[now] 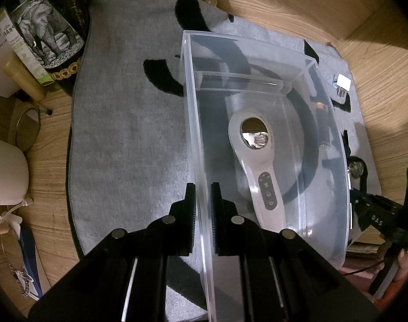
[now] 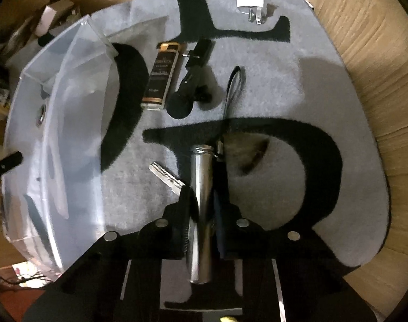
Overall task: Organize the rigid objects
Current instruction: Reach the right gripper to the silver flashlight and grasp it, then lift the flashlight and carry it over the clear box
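The left gripper (image 1: 203, 198) reaches forward, fingers clamped on the clear bin's (image 1: 271, 61) near left wall. The right gripper (image 2: 201, 198), level over the grey mat (image 2: 284, 80), grips a silver tube (image 2: 201, 187).

Home setting, likely a living room or bedroom floor or low table. Wood-grain surface (image 1: 271, 2) runs under a grey mat (image 1: 128, 134) with large black letter shapes woven in. Along the left edge of the left wrist view, domestic clutter: a box printed with an elephant (image 1: 47, 36), a gold-capped cosmetic tube (image 1: 22, 79), a round mirror or lid (image 1: 28, 130), a white rounded object (image 1: 5, 171). On the mat in the right wrist view, personal items: a white plug adapter (image 2: 250, 2), a dark perfume-style bottle (image 2: 161, 76), a key (image 2: 166, 177). Warm, dim indoor light; no benches, racks or shop fittings.
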Tool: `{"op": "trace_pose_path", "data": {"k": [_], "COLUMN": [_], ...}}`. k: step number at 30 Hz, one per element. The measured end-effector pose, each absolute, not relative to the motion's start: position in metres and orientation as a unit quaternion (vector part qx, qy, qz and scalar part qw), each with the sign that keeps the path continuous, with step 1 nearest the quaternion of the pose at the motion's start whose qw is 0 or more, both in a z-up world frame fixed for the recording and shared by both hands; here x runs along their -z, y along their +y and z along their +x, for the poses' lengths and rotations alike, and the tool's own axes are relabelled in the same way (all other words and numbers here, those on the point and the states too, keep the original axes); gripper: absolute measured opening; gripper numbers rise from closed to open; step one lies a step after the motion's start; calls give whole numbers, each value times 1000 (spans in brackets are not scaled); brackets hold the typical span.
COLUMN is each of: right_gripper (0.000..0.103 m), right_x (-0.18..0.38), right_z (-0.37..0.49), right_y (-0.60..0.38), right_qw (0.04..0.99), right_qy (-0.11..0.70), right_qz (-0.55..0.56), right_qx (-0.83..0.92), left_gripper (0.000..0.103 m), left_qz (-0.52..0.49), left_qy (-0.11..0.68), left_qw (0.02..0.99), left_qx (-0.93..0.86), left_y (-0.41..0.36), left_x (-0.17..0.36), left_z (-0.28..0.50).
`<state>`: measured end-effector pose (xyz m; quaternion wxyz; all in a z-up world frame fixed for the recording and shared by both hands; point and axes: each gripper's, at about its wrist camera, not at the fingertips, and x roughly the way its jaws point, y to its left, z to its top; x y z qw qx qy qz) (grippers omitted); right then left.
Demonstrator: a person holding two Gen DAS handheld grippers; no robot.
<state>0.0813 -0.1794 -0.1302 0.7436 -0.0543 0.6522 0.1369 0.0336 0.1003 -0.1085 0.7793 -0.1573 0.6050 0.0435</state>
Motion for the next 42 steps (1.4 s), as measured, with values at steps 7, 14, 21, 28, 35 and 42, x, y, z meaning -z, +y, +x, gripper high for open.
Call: {"op": "trace_pose_path", "data": {"k": [7,14,21,28,35,42], "right_gripper": [14,14,14,14,14,14], "right_x": [108,68,28,3,-16,-8], "right_z": [81,82,83,85,74,69], "right_y": [-184,-180,-163,-138,-108,-77], "right_qw": [760,786,816,832,835,819], "right_qy": [632,596,548,513,488,493], "right_qz": [-36,-14,-5,-18,-36,-49], "right_qx": [-149,-164,-182,-209,-252,-288], "left_gripper": [9,9,9,9,9,9], "left_qz": [-158,-158,-157,-154,-151,-146], "left_qy": [605,604,603,600,599,599], "left_qw": [780,780,781,784,786,787], "left_qx": [-43,-41,-36,-30,-23,-18], "left_y": [101,100,102,102,103,103], "left_x": [108,107,107,105,105,105], "left_z": [34,34,34,35,34,35]}}
